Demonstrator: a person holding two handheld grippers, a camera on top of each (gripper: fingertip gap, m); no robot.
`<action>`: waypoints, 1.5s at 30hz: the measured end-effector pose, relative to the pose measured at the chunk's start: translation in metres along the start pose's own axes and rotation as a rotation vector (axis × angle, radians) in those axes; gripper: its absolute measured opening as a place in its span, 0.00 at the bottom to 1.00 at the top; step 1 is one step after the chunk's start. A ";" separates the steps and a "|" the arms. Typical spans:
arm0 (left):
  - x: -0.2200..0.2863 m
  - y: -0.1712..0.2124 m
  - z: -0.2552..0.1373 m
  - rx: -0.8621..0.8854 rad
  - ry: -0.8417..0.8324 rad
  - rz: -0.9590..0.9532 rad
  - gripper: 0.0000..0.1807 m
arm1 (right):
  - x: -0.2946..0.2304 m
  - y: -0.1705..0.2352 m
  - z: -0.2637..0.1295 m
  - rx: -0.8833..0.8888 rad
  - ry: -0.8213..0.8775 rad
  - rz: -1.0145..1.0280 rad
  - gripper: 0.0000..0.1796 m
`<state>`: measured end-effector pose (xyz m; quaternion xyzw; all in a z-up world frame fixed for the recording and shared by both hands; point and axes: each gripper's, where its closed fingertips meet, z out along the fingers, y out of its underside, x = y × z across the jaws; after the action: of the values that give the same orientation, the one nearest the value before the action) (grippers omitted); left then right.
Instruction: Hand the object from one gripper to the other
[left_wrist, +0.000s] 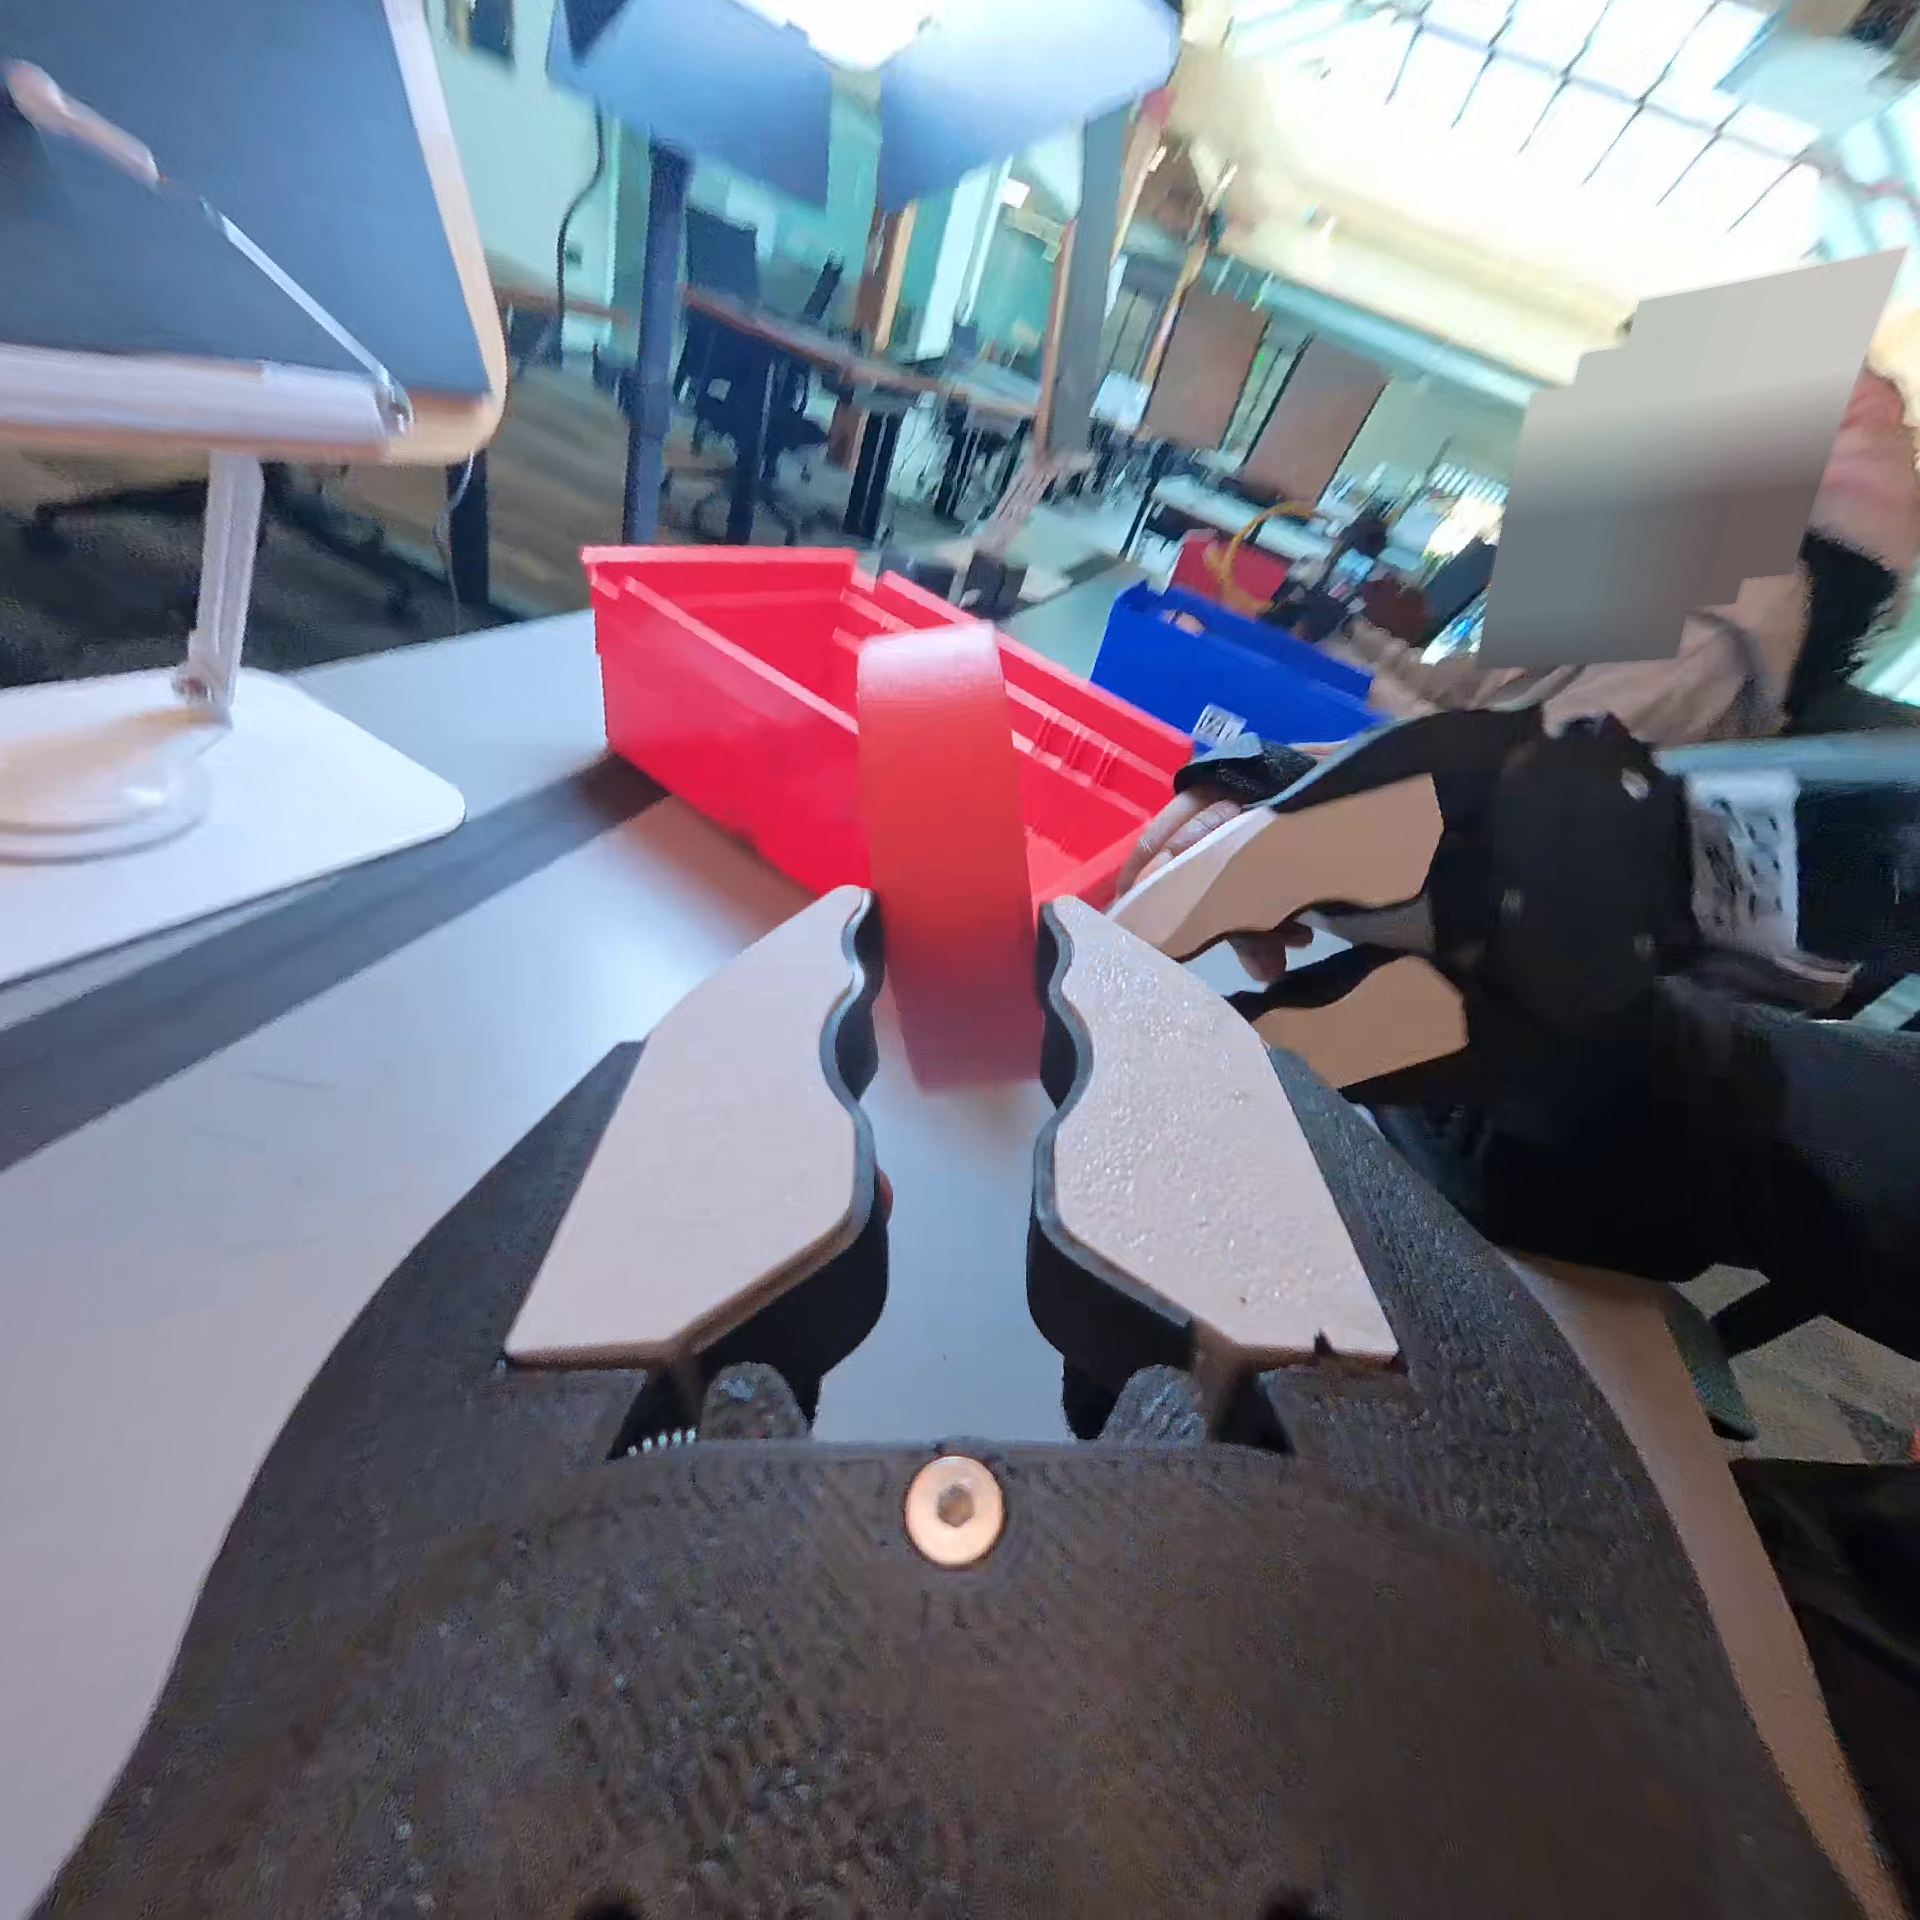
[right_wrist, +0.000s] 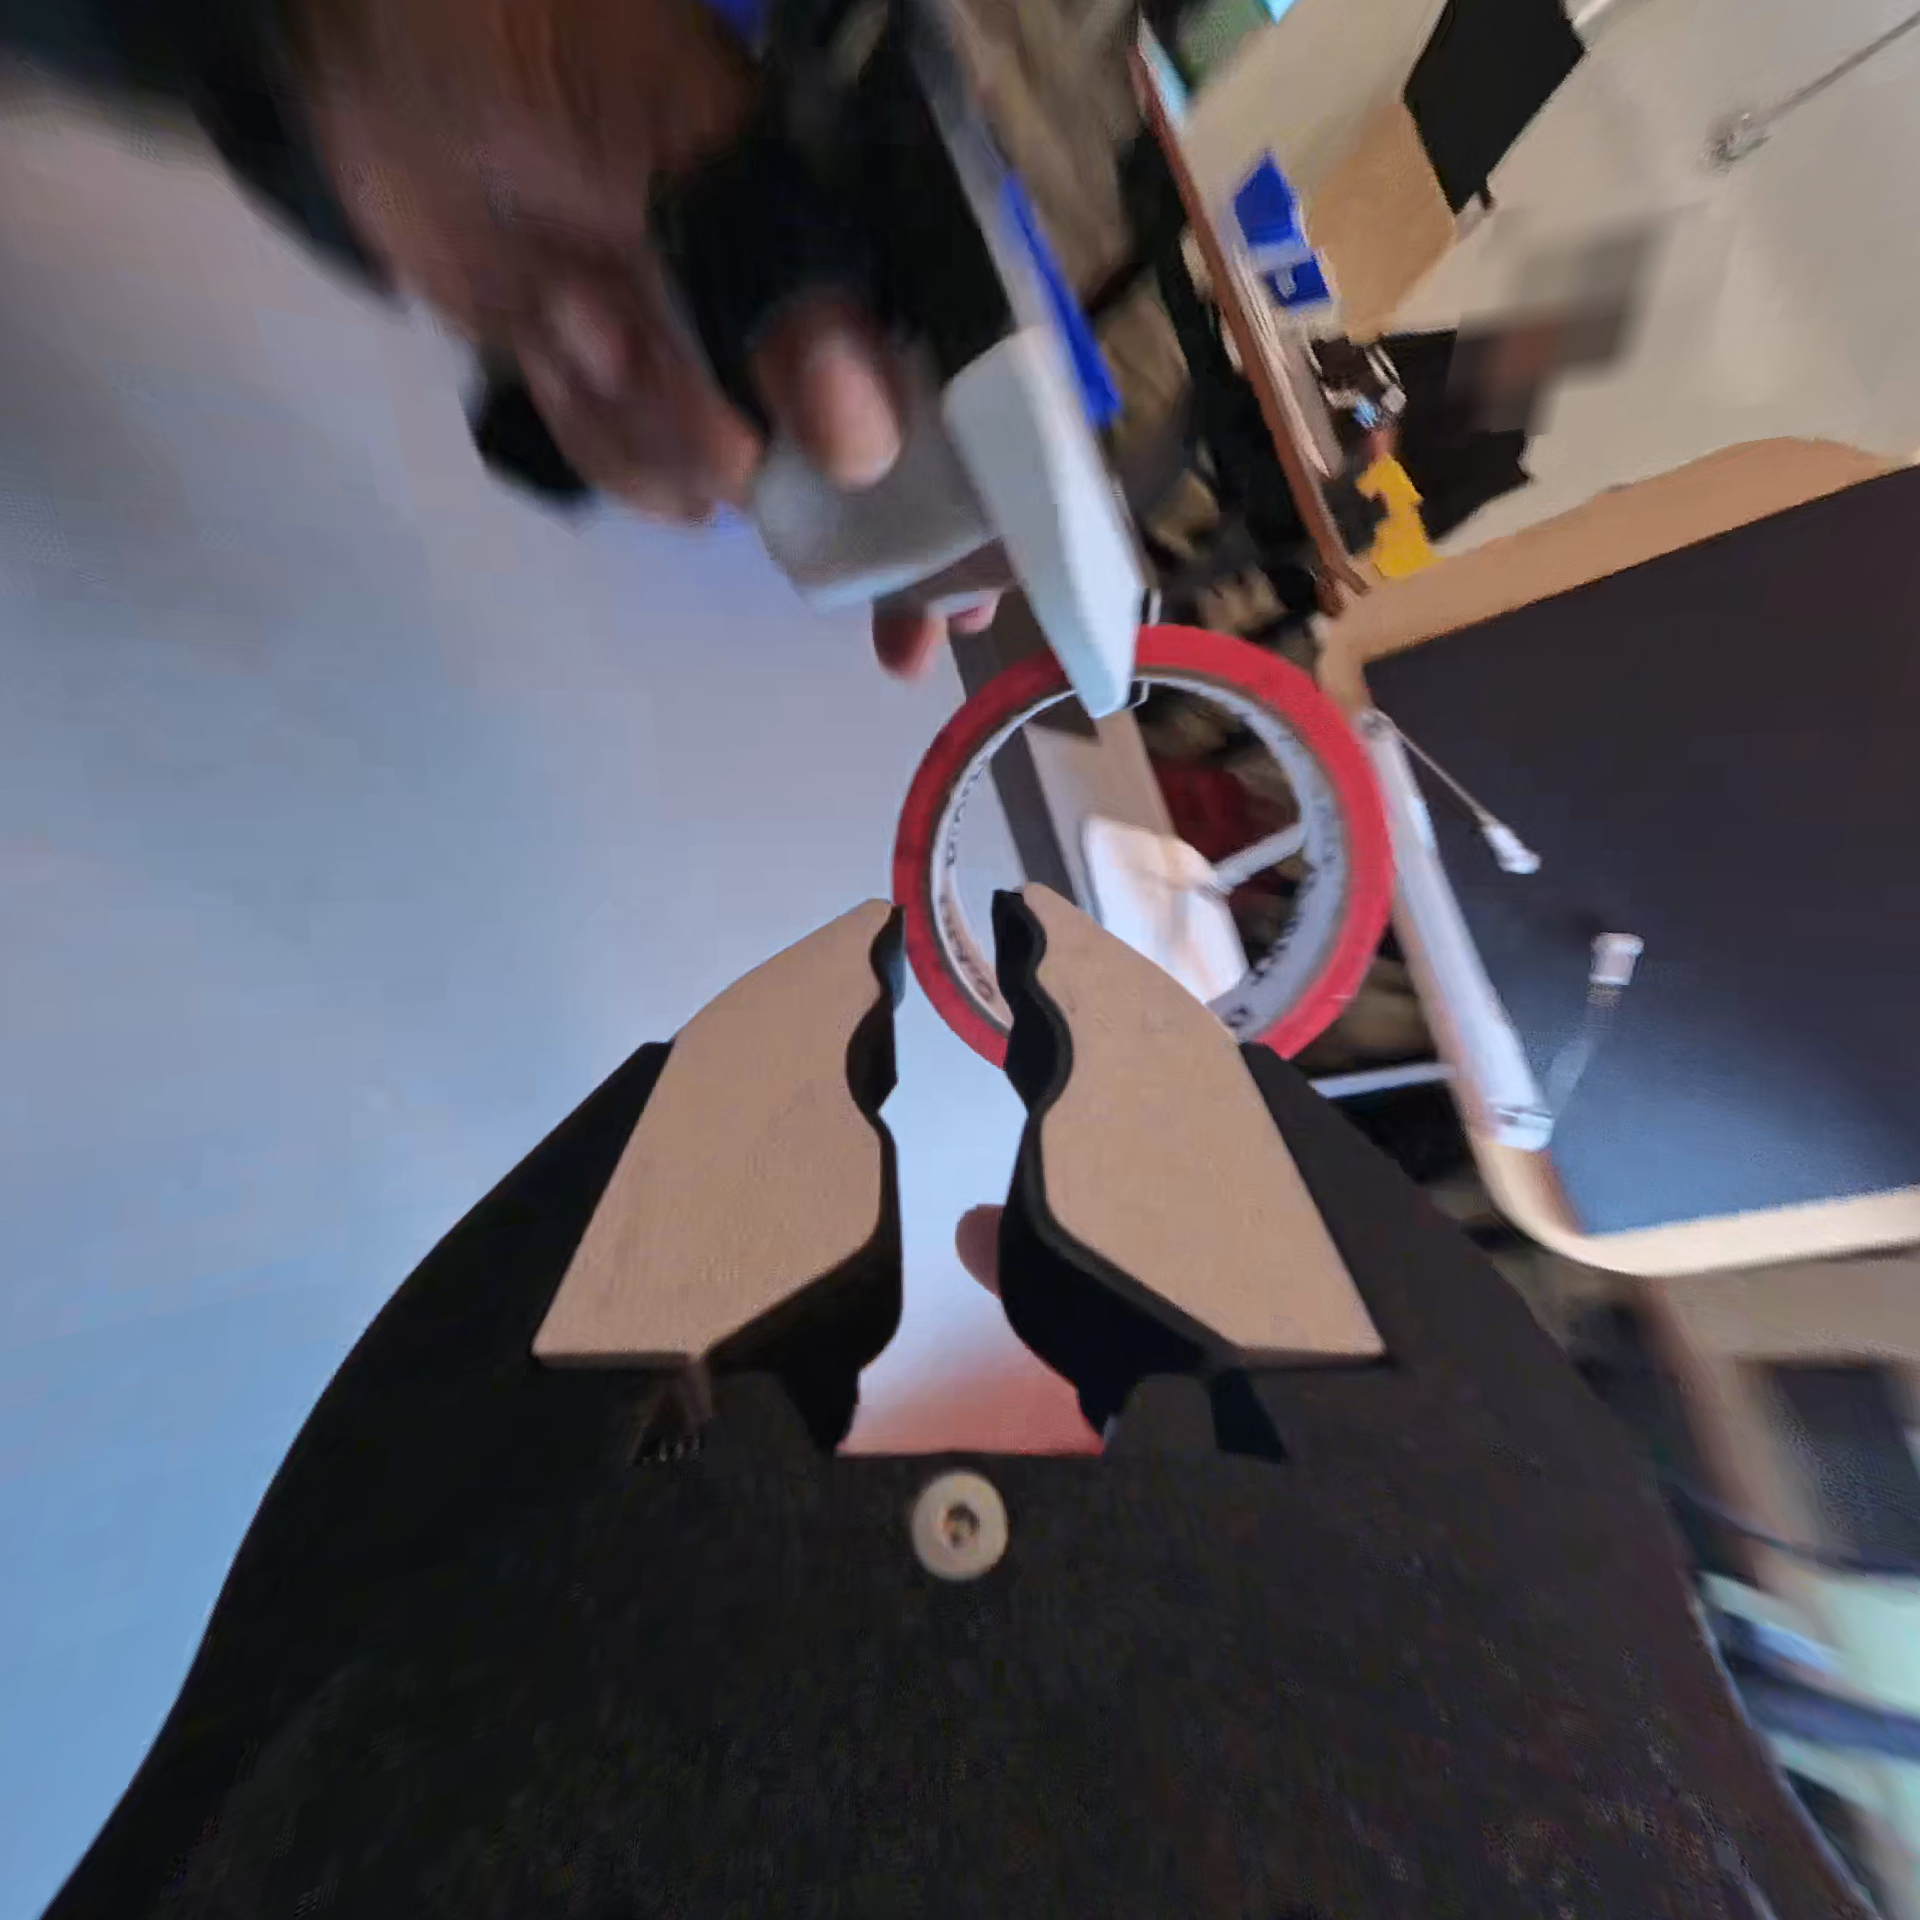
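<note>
Both grippers meet at the red tape roll (left_wrist: 951, 852) held in the air: the left gripper (left_wrist: 954, 925) clamps its band edge-on, the right gripper's (right_wrist: 943, 914) fingers straddle the rim—seemingly not yet pinching—so next it must close before the left lets go.

Bright daylight, heavy fisheye, right wrist view badly smeared.
Left wrist view: skylights (left_wrist: 1538, 135) top right blown out, background soft, verticals bow toward the edges; near fingers (left_wrist: 1195, 1132) sharp enough to show surface grain, red tape roll (left_wrist: 951, 852) slightly blurred. Right wrist view: motion blur across the hand (right_wrist: 582, 312) and everything up top; counter (right_wrist: 260, 831) washes to a pale blue-white glare; gripper body underexposed, almost solid black.
</note>
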<state>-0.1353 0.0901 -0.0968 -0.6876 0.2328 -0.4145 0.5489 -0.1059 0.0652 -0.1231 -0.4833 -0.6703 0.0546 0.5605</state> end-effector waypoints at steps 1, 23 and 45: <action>-0.001 -0.007 -0.006 0.038 0.024 -0.010 0.15 | 0.004 -0.012 -0.009 0.087 -0.061 0.140 0.12; 0.000 -0.028 -0.023 0.141 0.094 -0.099 0.15 | 0.025 -0.015 -0.014 0.359 -0.212 0.587 0.16; -0.006 0.005 0.013 0.138 0.089 -0.351 0.17 | 0.022 0.011 0.013 0.061 0.342 -0.296 0.37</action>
<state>-0.1273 0.1009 -0.1045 -0.6593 0.1043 -0.5490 0.5030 -0.1081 0.0927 -0.1196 -0.3647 -0.6270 -0.0906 0.6824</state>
